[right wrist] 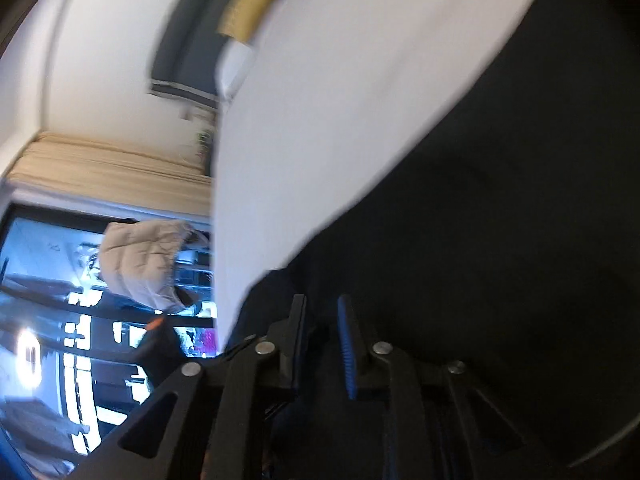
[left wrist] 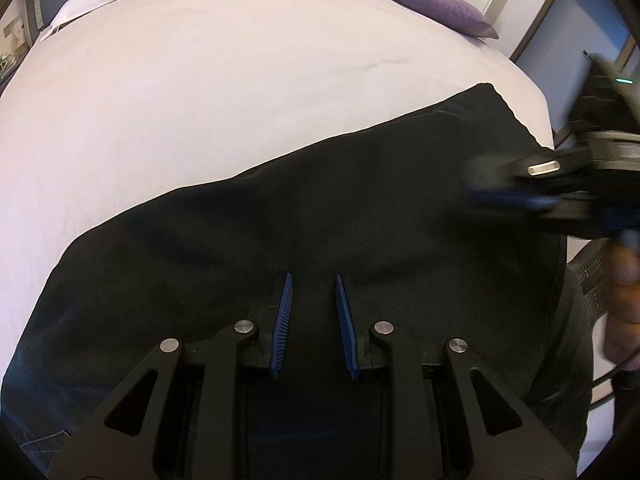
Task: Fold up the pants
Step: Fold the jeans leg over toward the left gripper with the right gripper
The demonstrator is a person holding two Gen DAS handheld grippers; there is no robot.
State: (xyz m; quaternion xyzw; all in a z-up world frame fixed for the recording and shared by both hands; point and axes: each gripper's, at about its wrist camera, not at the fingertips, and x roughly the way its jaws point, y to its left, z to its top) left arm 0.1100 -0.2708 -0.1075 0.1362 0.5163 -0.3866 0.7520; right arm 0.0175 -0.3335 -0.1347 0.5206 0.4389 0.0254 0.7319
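Black pants (left wrist: 320,208) lie flat across white bed (left wrist: 200,80).

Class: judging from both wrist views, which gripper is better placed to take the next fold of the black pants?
Probably the left gripper: it sits steady over the middle of the black pants. The right gripper is blurred at their edge.

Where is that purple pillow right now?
In the left wrist view, the purple pillow lies at the upper right, on the far corner of the white bed, well beyond the black pants.
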